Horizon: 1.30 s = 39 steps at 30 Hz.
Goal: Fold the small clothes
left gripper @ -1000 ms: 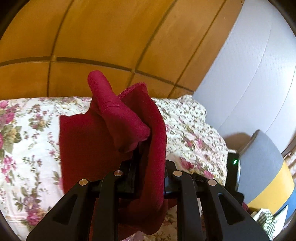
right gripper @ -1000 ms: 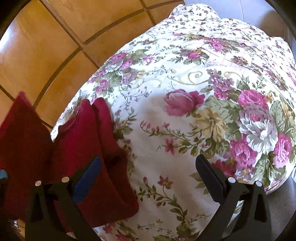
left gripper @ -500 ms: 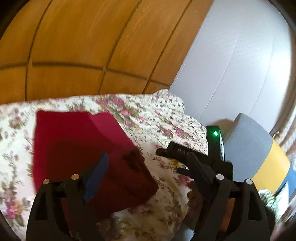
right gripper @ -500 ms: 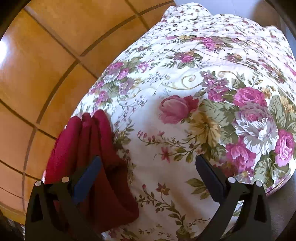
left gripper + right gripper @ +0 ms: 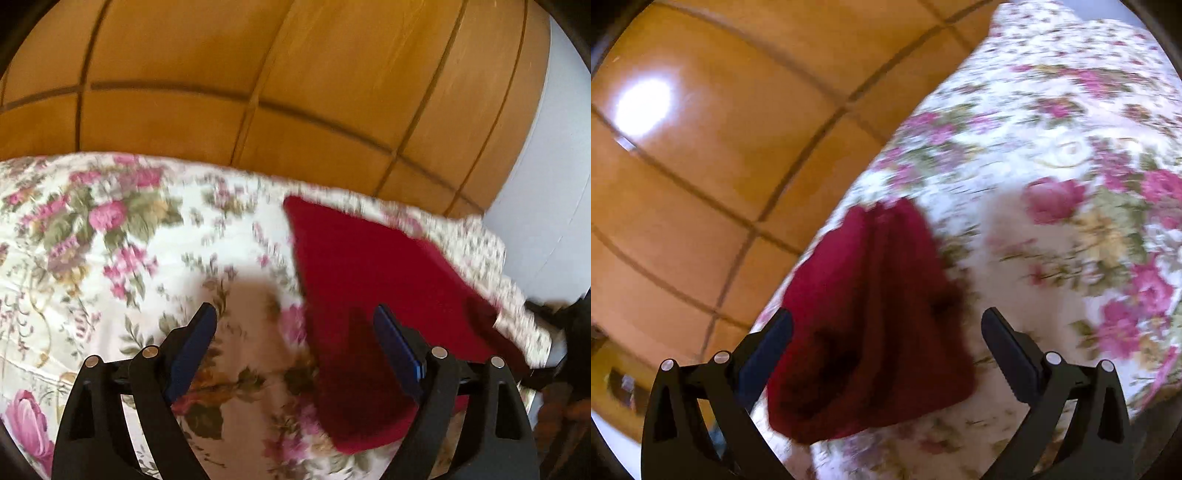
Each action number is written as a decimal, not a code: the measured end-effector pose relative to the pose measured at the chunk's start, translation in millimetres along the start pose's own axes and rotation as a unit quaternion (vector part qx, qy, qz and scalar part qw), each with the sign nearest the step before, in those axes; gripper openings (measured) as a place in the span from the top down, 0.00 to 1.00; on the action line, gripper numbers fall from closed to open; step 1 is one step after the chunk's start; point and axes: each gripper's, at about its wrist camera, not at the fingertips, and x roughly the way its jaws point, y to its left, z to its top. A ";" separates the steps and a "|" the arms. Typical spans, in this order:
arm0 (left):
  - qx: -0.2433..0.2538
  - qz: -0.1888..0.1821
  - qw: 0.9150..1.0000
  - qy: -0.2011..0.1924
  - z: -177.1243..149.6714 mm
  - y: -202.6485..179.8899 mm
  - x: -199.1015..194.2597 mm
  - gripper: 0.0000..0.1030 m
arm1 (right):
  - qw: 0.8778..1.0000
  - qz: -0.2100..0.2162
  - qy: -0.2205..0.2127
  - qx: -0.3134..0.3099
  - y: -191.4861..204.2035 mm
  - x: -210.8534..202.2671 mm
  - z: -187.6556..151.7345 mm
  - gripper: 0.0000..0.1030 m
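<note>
Folded red garment (image 5: 373, 280) lies flat on floral bedspread (image 5: 129, 258), near its edge by the wooden panelled wall (image 5: 258, 74). Left gripper (image 5: 295, 328) spread wide, empty, above bedspread beside the garment. Right gripper (image 5: 886, 332) also spread wide, empty, straddling the garment's near end.

Matt red cloth garment (image 5: 373, 280) on floral cotton-like bedspread (image 5: 129, 251); glossy wooden headboard (image 5: 713, 147).
</note>
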 end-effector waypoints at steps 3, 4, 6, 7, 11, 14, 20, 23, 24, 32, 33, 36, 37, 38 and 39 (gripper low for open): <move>0.029 -0.002 0.999 0.014 -13.7 -7.7 7.4 0.17 | 0.999 0.024 0.021 -0.037 16.2 7.9 -7.0 0.30; 0.035 -0.004 0.999 0.011 -15.5 -11.7 6.2 0.17 | 0.998 0.029 0.029 -0.046 19.9 10.3 -9.4 0.35; 0.050 -0.008 0.999 0.012 -17.5 -16.4 6.8 0.17 | 0.995 0.041 0.061 -0.065 27.3 20.8 -16.7 0.38; 0.054 -0.009 0.998 0.012 -17.5 -18.4 6.9 0.17 | 0.994 0.047 0.073 -0.070 29.9 25.3 -19.9 0.40; 0.065 -0.015 0.997 0.031 -21.4 -20.5 15.9 0.17 | 0.986 0.029 0.126 -0.105 39.1 51.8 -36.2 0.80; 0.084 -0.022 0.995 0.052 -25.5 -26.7 20.2 0.17 | 0.985 0.029 0.129 -0.108 42.0 49.2 -37.3 0.91; 0.164 -0.044 0.983 0.066 -31.8 -55.3 16.6 0.17 | 0.987 0.029 0.089 -0.131 38.7 9.6 -31.5 0.93; 0.206 -0.032 0.975 0.077 -44.3 -71.3 24.3 0.17 | 0.987 -0.034 0.114 -0.105 16.1 24.3 -32.5 0.93; 0.221 -0.030 0.971 0.084 -50.1 -76.7 28.2 0.17 | 0.987 -0.049 0.122 -0.095 9.4 28.5 -32.1 0.92; 0.189 -0.032 0.978 0.079 -50.9 -65.3 28.0 0.12 | 0.992 -0.039 0.069 -0.094 12.0 9.3 -23.4 0.46; 0.173 -0.037 0.981 0.082 -50.0 -60.8 27.5 0.12 | 0.993 -0.044 0.046 -0.097 13.7 3.1 -20.5 0.41; 0.160 -0.040 0.983 0.083 -50.9 -57.2 28.3 0.11 | 0.996 -0.036 0.003 -0.082 10.2 -8.4 -12.0 0.40; 0.158 -0.039 0.983 0.083 -51.2 -57.3 28.8 0.10 | 0.997 -0.034 -0.002 -0.076 8.7 -7.9 -10.4 0.40; 0.158 -0.037 0.983 0.081 -51.4 -58.0 29.0 0.10 | 0.997 -0.031 0.000 -0.069 7.2 -3.8 -8.7 0.40; 0.158 -0.035 0.984 0.080 -51.5 -58.9 28.9 0.10 | 0.997 -0.032 0.007 -0.064 5.8 0.4 -7.1 0.40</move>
